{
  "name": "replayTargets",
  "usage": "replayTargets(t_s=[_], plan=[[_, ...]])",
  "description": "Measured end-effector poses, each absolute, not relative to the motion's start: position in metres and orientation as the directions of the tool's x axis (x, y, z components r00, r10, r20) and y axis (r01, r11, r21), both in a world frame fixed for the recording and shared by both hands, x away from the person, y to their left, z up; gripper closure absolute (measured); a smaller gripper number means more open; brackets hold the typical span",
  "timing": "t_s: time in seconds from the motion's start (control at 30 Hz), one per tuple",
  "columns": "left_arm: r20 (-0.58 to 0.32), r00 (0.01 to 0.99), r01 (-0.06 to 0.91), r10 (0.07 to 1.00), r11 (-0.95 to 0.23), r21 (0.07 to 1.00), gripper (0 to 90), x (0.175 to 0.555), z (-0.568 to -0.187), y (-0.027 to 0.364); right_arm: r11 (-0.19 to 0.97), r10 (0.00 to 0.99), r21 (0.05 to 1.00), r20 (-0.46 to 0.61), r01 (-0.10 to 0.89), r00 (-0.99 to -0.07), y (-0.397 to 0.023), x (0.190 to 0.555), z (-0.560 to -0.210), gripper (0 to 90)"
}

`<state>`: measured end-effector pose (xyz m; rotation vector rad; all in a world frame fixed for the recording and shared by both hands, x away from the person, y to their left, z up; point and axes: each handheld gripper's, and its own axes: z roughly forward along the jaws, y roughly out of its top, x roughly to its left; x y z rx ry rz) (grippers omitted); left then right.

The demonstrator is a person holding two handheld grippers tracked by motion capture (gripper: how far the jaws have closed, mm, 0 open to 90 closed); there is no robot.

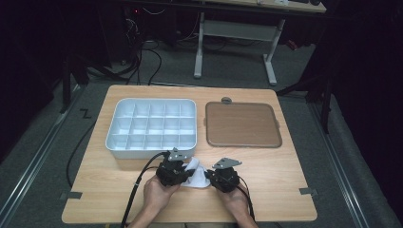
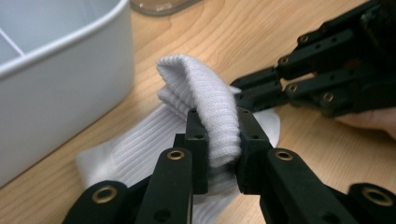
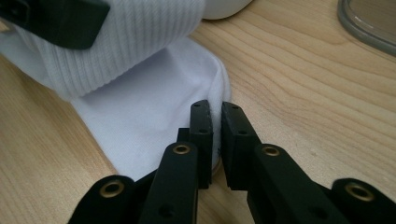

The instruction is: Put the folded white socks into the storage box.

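Near the tabletop's front edge, just ahead of the white tray, the soft, light sock flops as the left gripper clamps its thick ribbed cuff and the right gripper pinches its thin edge, both sensible handholds.

I was working in what looked like a lab: dark room, grey carpet floor, cables snaking behind my wooden table, tape marks at its corners, and a white-legged desk beyond.
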<state>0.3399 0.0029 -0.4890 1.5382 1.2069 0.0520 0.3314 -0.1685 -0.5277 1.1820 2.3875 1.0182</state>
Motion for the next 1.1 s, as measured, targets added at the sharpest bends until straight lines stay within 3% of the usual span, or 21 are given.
replayTargets(t_s=[0.43, 0.53, 0.83, 0.97, 1.1], plan=[[-0.515, 0.456, 0.676, 0.726, 0.093, 0.731, 77.9, 0.348, -0.517, -0.016, 0.404, 0.777, 0.701, 0.076, 0.588, -0.625, -0.171, 0.335, -0.528, 84.4], [-0.468, 0.487, 0.653, 0.737, 0.049, 0.756, 78.0, 0.343, -0.519, -0.020, 0.400, 0.787, 0.702, 0.065, 0.589, -0.613, -0.169, 0.333, -0.528, 84.4], [-0.501, 0.481, 0.653, 0.720, 0.087, 0.752, 76.1, 0.343, -0.523, -0.021, 0.419, 0.771, 0.649, 0.115, 0.636, -0.626, -0.172, 0.342, -0.522, 84.7], [-0.509, 0.474, 0.666, 0.719, 0.086, 0.741, 70.8, 0.343, -0.520, -0.019, 0.424, 0.776, 0.656, 0.092, 0.624, -0.624, -0.170, 0.340, -0.522, 84.6], [-0.498, 0.490, 0.660, 0.715, 0.069, 0.748, 58.7, 0.339, -0.518, -0.019, 0.428, 0.780, 0.654, 0.081, 0.624, -0.620, -0.168, 0.340, -0.522, 84.2]])
